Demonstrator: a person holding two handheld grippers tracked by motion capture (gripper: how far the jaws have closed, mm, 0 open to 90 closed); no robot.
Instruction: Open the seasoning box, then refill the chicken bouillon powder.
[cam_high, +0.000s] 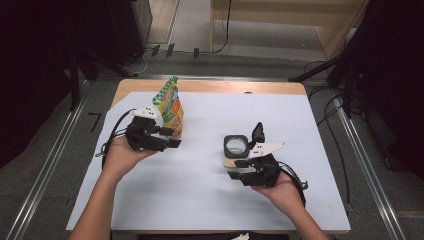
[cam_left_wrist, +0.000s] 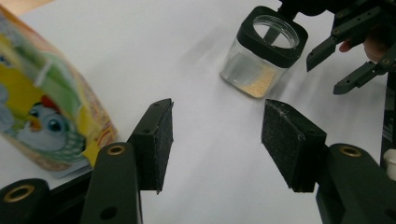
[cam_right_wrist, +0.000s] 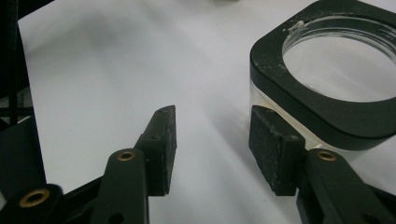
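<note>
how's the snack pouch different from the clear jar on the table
The pouch is opaque and printed in yellow and green with a cartoon bird; the jar is clear with a black square rim. The pouch is a soft bag tapering to a pinched top; the jar is rigid and boxy. The pouch's top is closed, while the jar's mouth is open, with pale crumbs at its bottom. Both stand on the white table, neither gripped.

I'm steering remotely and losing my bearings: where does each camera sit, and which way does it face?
High view: above the person's side, looking forward and down on the table; forearms, left gripper, right gripper.
Left gripper view: along its open jaws toward pouch and jar.
Right gripper view: along its open jaws, jar beside one jaw.
All share the jar.
</note>
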